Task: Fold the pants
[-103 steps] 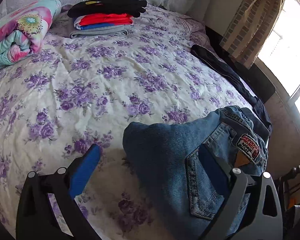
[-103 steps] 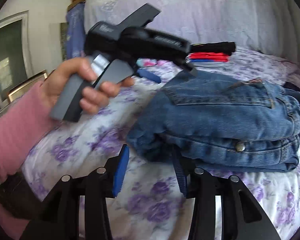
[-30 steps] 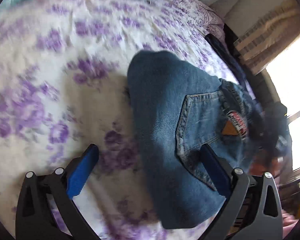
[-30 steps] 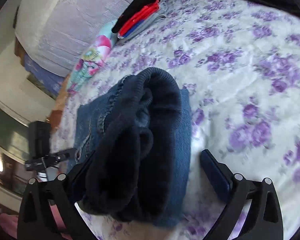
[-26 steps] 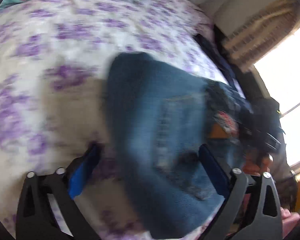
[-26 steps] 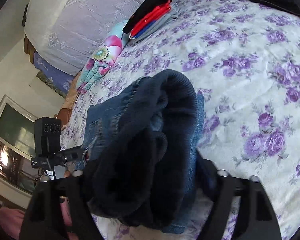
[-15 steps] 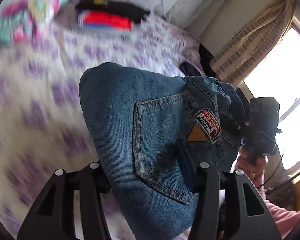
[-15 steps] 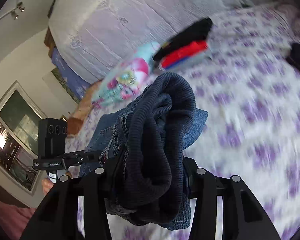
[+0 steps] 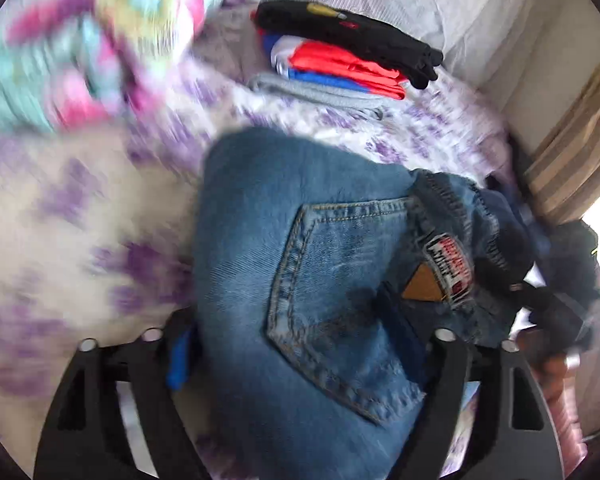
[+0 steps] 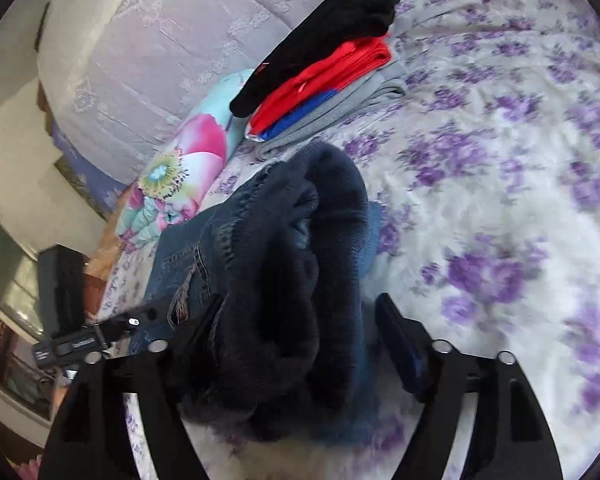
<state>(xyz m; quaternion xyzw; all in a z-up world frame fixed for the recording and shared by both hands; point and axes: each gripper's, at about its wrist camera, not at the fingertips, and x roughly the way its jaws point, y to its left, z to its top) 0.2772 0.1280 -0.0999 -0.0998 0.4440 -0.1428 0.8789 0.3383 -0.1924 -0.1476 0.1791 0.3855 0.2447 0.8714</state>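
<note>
The folded blue jeans (image 9: 300,272) fill the middle of the left wrist view, back pocket and red-white label facing up. My left gripper (image 9: 296,340) is shut on the bundle, one blue pad on each side. In the right wrist view the jeans (image 10: 292,280) show their dark lined end. My right gripper (image 10: 300,332) is shut on that end. Both hold the bundle above the flowered bedsheet (image 10: 500,200), close to the clothes stack.
A stack of folded clothes (image 9: 340,60), black on red, blue and grey, lies by the headboard; it also shows in the right wrist view (image 10: 324,64). A flowered rolled blanket (image 10: 180,176) lies beside it. A striped curtain (image 9: 572,152) hangs at right.
Both grippers closed on the folded jeans, lifted them off the sheet and carried them toward the stack of clothes at the headboard, which now looks much nearer.
</note>
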